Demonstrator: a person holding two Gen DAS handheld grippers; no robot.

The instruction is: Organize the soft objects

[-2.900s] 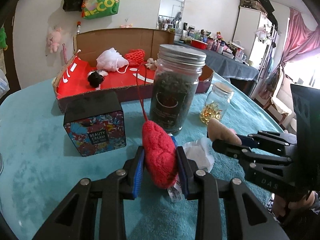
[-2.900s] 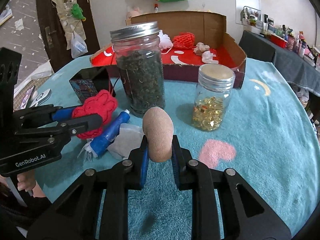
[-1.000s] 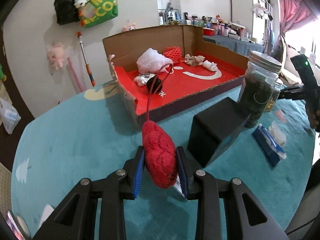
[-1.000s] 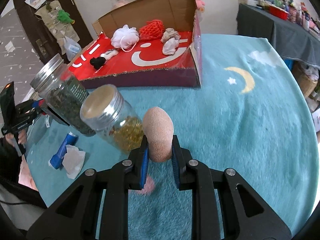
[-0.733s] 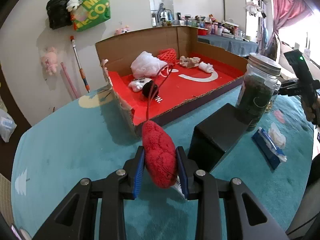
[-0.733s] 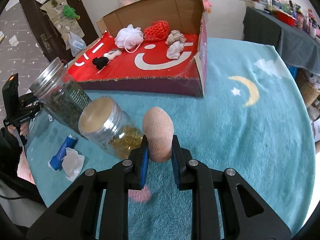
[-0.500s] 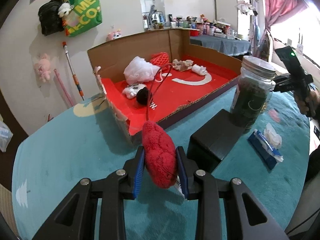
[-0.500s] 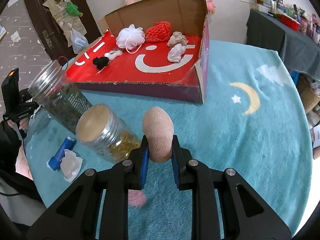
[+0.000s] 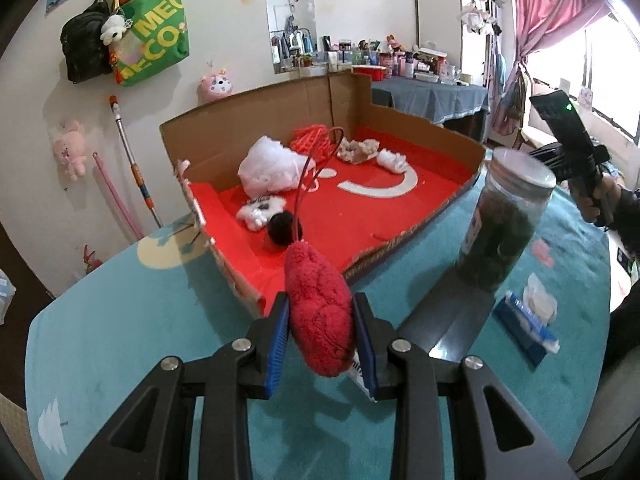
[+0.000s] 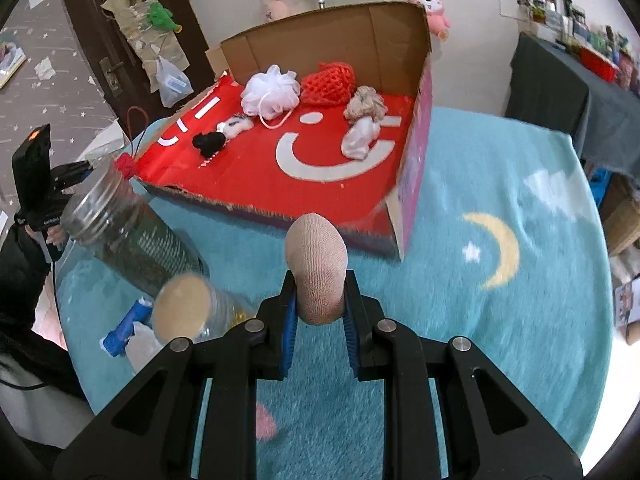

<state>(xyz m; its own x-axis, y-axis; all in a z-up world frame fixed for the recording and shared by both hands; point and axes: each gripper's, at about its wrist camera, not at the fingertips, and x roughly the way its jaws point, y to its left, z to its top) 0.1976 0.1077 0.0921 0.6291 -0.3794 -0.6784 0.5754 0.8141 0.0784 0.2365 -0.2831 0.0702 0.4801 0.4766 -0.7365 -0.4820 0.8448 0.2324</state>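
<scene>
So, both grippers clamped on soft toys near the cardboard box [image 9: 420, 136].
L gripper [image 9: 322, 330] pinches red plush [image 9: 320, 308]; R gripper [image 10: 319, 310] pinches beige sock ball [image 10: 318, 264]; green bag [image 9: 154, 40] behind box reads "MEC".

- The green tote bag [image 9: 150, 36] on the wall carries big yellow-white letters, "MEC" above "ECO"; the letters before them are hidden.
- The red box floor [image 10: 320, 152] bears white curved and dot marks like a smile, no words.
- The small white print on the left gripper's [image 10: 42, 222] handle, seen by the right wrist camera, is too blurred to read.
</scene>
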